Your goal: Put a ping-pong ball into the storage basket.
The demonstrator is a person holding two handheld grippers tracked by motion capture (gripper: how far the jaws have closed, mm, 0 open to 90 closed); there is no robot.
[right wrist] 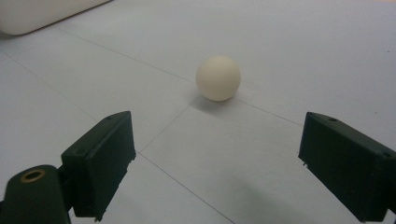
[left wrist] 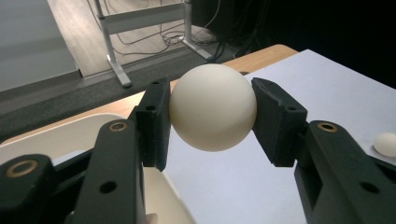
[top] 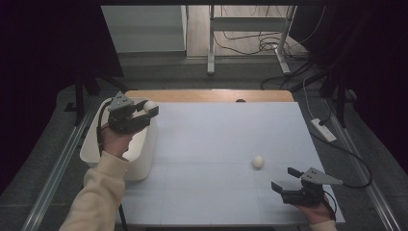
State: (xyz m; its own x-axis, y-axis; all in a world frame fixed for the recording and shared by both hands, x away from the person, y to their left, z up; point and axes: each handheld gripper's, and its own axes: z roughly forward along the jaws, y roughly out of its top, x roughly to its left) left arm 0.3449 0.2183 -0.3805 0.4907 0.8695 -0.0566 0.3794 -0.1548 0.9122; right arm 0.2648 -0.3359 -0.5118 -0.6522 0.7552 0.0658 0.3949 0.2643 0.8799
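My left gripper (top: 148,109) is shut on a cream ball (left wrist: 213,107), its two black pads pressing the ball's sides. In the high view that held ball (top: 149,105) hangs over the right rim of a white bin (top: 144,161) at the table's left edge. A second cream ball (top: 258,161) lies loose on the white table top. My right gripper (top: 286,179) stands open near the front right, a short way from that ball (right wrist: 218,78), which lies ahead of its wide-apart jaws.
The white sheet (top: 216,144) covers the wooden table, whose bare far edge (top: 207,95) shows a dark hole. Beyond it stand a metal frame's legs (top: 210,43) and floor cables. A white power strip (top: 323,130) lies off the right side.
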